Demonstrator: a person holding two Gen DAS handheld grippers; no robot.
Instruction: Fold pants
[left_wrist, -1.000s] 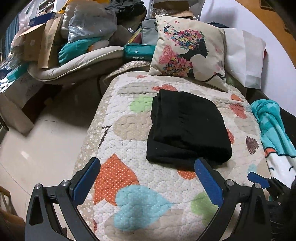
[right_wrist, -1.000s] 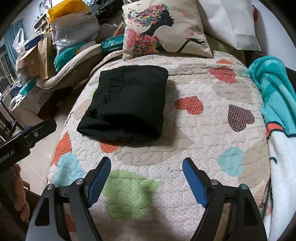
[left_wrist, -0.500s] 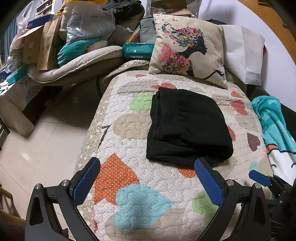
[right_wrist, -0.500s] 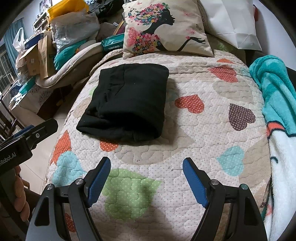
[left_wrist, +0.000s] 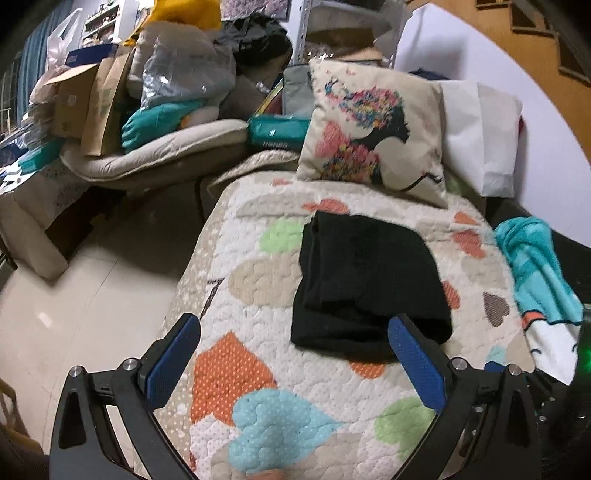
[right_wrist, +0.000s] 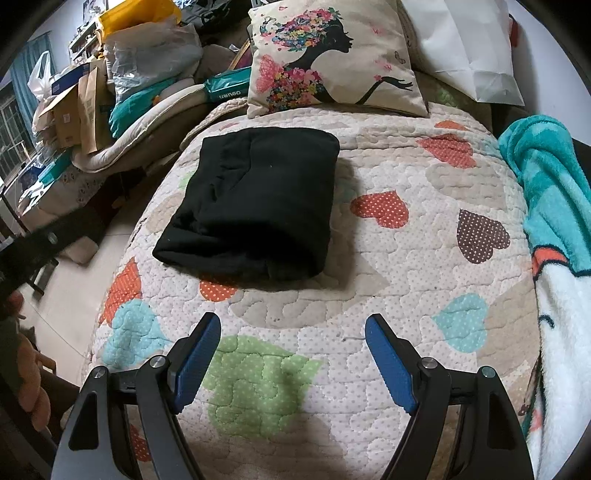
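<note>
The black pants (left_wrist: 365, 280) lie folded into a thick rectangle on the heart-patterned quilt (left_wrist: 258, 369); they also show in the right wrist view (right_wrist: 255, 203). My left gripper (left_wrist: 293, 345) is open and empty, held above the quilt short of the pants' near edge. My right gripper (right_wrist: 293, 345) is open and empty, above the quilt (right_wrist: 406, 266) and apart from the pants. Nothing is held.
A flower-woman cushion (left_wrist: 373, 140) and a white pillow (left_wrist: 480, 136) stand behind the pants. A teal and white blanket (right_wrist: 554, 258) lies along the right edge. A cluttered sofa with bags and boxes (left_wrist: 140, 122) stands left, across bare floor (left_wrist: 74, 295).
Both grippers have pulled back and risen slightly from the folded pants. The left view has tilted upward. The pants have not moved.
</note>
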